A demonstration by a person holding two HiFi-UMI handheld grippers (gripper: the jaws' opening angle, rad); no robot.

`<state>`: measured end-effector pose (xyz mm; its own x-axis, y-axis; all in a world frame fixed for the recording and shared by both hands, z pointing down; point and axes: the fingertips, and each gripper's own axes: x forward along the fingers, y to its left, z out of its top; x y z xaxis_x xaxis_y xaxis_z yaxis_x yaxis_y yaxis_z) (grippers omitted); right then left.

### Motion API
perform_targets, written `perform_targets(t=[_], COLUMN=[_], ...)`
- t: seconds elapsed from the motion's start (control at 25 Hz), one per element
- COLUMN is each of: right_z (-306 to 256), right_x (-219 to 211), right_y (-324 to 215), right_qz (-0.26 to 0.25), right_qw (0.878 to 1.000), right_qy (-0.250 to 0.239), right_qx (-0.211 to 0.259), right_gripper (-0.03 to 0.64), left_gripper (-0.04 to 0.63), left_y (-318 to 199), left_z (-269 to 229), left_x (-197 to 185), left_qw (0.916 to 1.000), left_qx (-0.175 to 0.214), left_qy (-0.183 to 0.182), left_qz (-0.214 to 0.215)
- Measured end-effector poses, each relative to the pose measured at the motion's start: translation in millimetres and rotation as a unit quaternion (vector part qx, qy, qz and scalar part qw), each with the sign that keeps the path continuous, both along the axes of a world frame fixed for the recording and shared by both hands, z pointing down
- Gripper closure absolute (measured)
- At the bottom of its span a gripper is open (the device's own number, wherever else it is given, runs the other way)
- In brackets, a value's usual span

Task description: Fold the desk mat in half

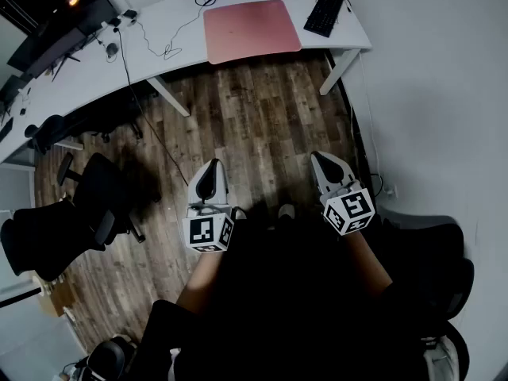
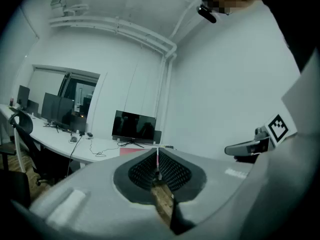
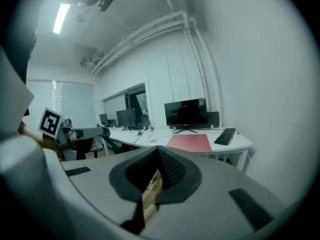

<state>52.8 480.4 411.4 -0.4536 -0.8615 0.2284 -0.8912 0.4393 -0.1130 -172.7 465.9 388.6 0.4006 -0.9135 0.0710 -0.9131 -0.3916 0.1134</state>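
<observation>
Jaws on both grippers were pressed together, with nothing between them. The left gripper (image 1: 211, 168) and the right gripper (image 1: 321, 160) hung side by side over the wooden floor (image 1: 254, 121), both aimed toward the white surface (image 1: 79, 74) and well apart from it. The pink desk mat (image 1: 252, 30) lay flat and unfolded on that surface, far ahead of both pairs of jaws. 1 black keyboard (image 1: 325, 13) lay just beside the mat, ahead and right of the right jaws. 1 dark monitor (image 3: 186, 113) stood beyond the mat. 1 black office chair (image 1: 67, 217) stood left of the left jaws.
</observation>
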Motion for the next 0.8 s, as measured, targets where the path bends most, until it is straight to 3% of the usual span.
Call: perform_targets(t=[0.36,0.6,0.76,0.8], right_z=[-8,-5,-1,2], right_x=[63,80,91,94], right_y=[9,9,4,3], right_qz=[0.007,-0.002,-0.001,-0.004], right_qw=[1.0,1.0,1.0,1.0], right_qy=[0.002,-0.01,-0.006,-0.007], right_qx=[0.026,0.026,0.019,0.013], right_gripper=[0.618,0.618,0.608,0.564], left_gripper=[0.571,0.571,0.567,0.543], left_y=[12,14,12,11], left_z=[15,14,16,17], left_x=[60,81,77,74], left_qw=[0.9999,0.9999,0.9989,0.9983], left_qx=[-0.006,0.003,0.003,0.0], left_qy=[0.011,0.006,-0.008,-0.013], left_qz=[-0.01,-0.009,-0.046,-0.057])
